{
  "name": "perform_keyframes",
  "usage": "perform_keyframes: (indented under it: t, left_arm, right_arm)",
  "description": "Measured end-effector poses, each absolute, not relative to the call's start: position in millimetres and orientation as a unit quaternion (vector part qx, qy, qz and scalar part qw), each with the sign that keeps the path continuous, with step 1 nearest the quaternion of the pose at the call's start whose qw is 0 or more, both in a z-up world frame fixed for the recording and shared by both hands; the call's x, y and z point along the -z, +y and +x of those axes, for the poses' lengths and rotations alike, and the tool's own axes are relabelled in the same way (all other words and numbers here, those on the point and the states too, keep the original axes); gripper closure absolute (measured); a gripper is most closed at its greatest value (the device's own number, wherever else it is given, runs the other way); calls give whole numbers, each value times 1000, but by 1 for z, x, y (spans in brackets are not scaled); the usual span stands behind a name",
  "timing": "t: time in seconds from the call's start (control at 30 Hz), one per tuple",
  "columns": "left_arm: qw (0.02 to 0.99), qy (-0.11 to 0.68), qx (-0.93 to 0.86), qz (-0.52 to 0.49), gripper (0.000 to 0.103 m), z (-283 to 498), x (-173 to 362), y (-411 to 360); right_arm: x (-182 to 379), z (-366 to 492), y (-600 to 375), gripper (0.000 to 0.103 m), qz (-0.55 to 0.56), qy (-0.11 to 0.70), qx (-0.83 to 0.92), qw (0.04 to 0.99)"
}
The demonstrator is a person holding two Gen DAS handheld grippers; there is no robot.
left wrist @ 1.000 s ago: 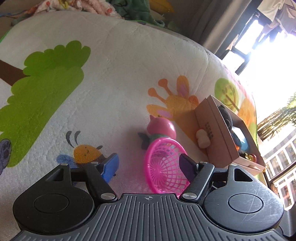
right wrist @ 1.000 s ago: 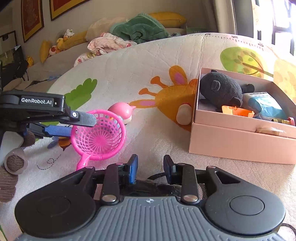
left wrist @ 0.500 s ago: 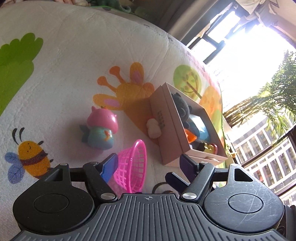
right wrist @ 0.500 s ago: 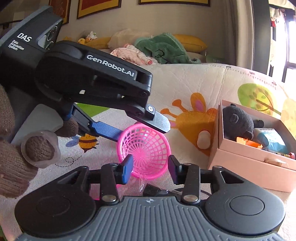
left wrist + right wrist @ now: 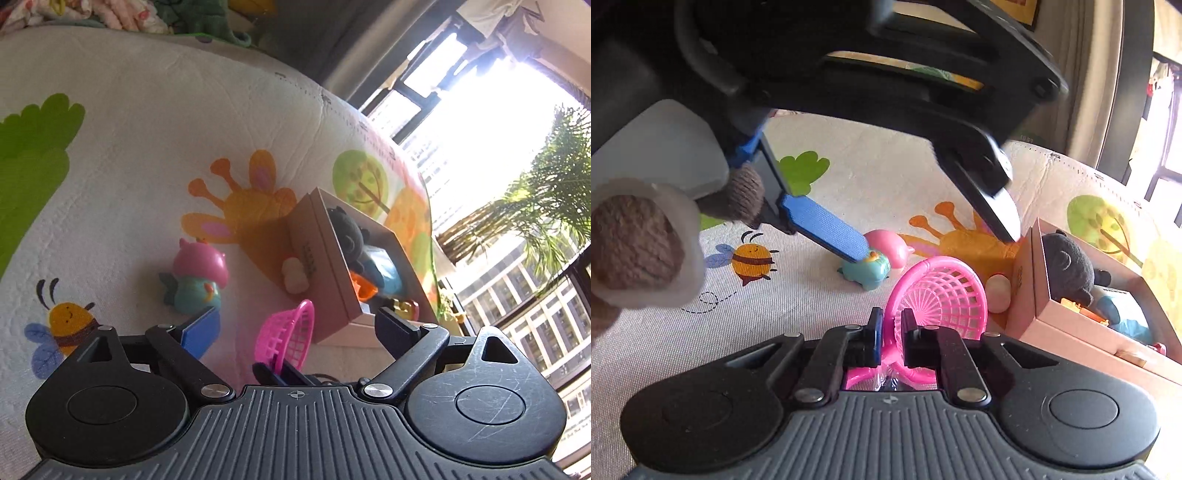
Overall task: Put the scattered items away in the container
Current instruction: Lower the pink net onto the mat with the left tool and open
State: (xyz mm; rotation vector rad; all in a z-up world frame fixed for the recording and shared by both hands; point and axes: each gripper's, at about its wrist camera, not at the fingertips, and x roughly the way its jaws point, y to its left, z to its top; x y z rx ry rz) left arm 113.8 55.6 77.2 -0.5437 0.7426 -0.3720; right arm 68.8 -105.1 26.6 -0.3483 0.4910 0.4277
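Note:
My right gripper (image 5: 890, 332) is shut on the handle of the pink toy net (image 5: 942, 291), held on edge just left of the pink box (image 5: 1067, 325). The net also shows in the left wrist view (image 5: 291, 334). My left gripper (image 5: 295, 328) is open and empty above the net; its blue fingertip (image 5: 827, 229) hangs over the play mat. A pink-and-teal toy figure (image 5: 197, 277) lies on the mat (image 5: 147, 147) left of the net, also in the right wrist view (image 5: 875, 266). A cream egg-shaped toy (image 5: 294, 277) leans against the box's wall.
The box (image 5: 325, 266) holds a dark plush (image 5: 351, 236), a blue item (image 5: 384, 269) and orange pieces (image 5: 364, 290). Cushions and clothes (image 5: 129, 18) pile up at the mat's far edge. A bright window (image 5: 480, 110) is on the right.
My right gripper has closed on the net's handle. My left gripper has let go of the net, opened wide and risen above it. The net now stands nearer the box.

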Motion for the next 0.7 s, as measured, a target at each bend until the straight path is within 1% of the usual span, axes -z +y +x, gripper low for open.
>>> perform_keyframes:
  t: [0.1,0.2,0.37,0.53,0.57,0.7]
  left_arm:
    - [895,334,127,-268,8,102,-78,88]
    - [901,322,81,-280,8,91,-75,119]
    - [899,322,45,-294,7,79,-70,148]
    - [897,338,49,-280,6,78,-61,139]
    - [896,343,55,-277,6,78,-58,134]
    - [893,360,81,-259,6,83,-51,108]
  right_arm:
    - [-35,69,-104,97,-142,250,-227,931]
    - [-48,74,-104,97,-76,271,-261,923]
    - [-62,88,-121,98,117,318,-330,881]
    - [-41,105,-162,96,252,365,-322,836]
    - [-39,104,-172,92,264,367,-312,836]
    - [-34,98,-203,92,256,359,-274,854]
